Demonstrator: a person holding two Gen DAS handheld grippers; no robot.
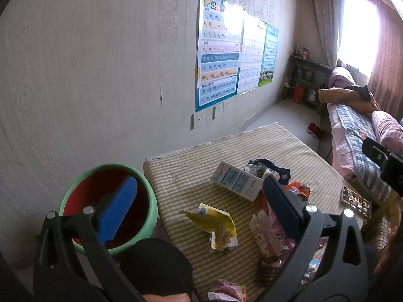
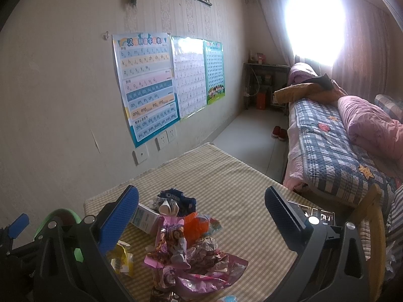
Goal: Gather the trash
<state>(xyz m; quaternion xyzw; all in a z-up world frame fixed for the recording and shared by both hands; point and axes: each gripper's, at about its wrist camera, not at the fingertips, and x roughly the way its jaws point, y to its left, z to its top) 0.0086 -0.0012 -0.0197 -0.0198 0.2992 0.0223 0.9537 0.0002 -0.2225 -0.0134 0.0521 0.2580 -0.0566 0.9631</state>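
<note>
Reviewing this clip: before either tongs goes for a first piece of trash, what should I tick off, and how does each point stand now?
1. Left tongs open and holding nothing: ok.
2. Right tongs open and holding nothing: ok.
3. Bin within view, mouth unobstructed, beside the table's left edge: ok.
4. Trash reachable on the table: yellow wrapper, carton and pink wrapper lie loose: ok.
5. Wrappers separated enough for single picks: not ok, most overlap in one pile.
6. Dark flat item at the table's right edge is trash: cannot tell.
</note>
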